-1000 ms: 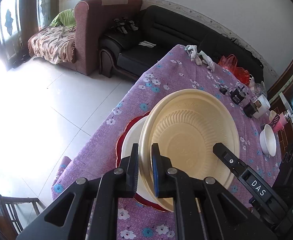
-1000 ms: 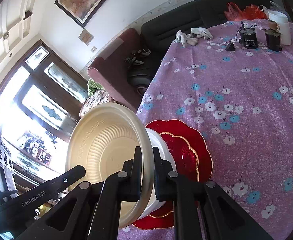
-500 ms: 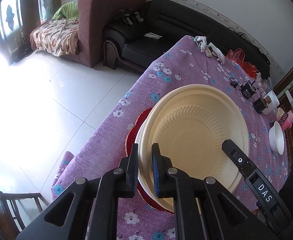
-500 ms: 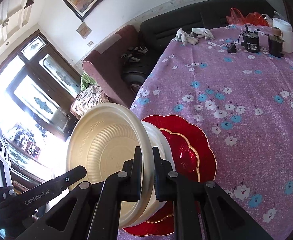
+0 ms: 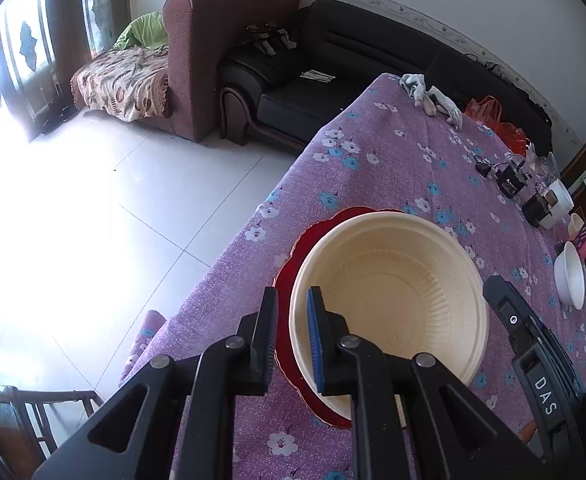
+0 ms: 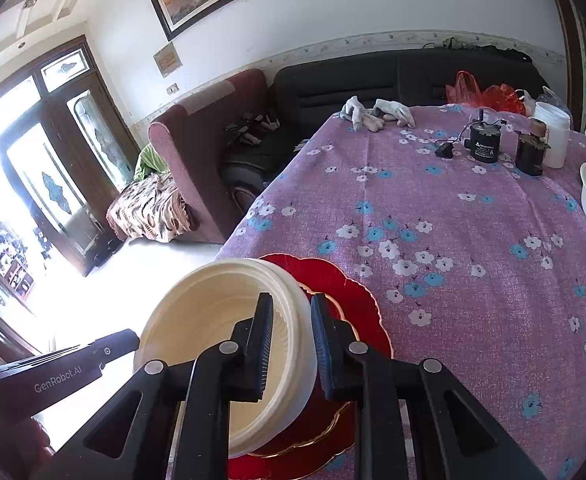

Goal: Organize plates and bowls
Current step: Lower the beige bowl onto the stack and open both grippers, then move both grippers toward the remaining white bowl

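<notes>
Resting on red scalloped plates (image 6: 335, 300) at the floral tablecloth's (image 6: 473, 240) near edge, the cream disposable bowl (image 5: 393, 292) sits with its rim between both grippers; left gripper (image 5: 291, 340) and right gripper (image 6: 292, 344) have just been opening, pads narrowly apart.

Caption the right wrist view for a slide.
Right tongs, just opening, straddle the rim of a cream bowl nested on a red plate atop the purple floral tablecloth.
</notes>
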Demonstrator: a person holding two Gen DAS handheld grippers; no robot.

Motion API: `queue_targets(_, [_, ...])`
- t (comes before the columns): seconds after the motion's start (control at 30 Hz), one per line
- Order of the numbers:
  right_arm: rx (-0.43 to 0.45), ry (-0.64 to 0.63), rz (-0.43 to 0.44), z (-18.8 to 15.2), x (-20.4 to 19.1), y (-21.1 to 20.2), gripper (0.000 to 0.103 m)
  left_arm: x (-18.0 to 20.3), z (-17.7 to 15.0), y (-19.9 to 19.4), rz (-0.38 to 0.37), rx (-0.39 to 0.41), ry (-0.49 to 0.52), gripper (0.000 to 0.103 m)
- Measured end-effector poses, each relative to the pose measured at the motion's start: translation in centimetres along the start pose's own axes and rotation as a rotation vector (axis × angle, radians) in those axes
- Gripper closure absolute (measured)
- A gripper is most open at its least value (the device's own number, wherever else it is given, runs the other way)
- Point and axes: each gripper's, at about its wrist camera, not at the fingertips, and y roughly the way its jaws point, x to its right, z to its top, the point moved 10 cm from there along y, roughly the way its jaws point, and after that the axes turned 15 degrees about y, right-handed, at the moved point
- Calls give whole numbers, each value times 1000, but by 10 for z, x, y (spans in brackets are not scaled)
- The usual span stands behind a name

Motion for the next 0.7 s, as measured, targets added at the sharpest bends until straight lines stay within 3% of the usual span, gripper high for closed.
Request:
queue_targets(0.2, [-7,92,59,9,24,-6,81,-2,6,-13,15,42,-27,89])
queue_targets(0.3, [-1,142,48,16,47,-9,81,8,13,-27,43,91,-10,89])
queue_targets(0.43, [33,194,-2,29,91,-20,81,46,24,-46,50,158,64,87])
queue_targets(0.5, [51,228,-20,36,114,-28,81,70,28,-52,49,181,114,74])
queue_targets(0.7, [113,323,-60,55,180,-60,81,153,28,-52,-10,196,255,73])
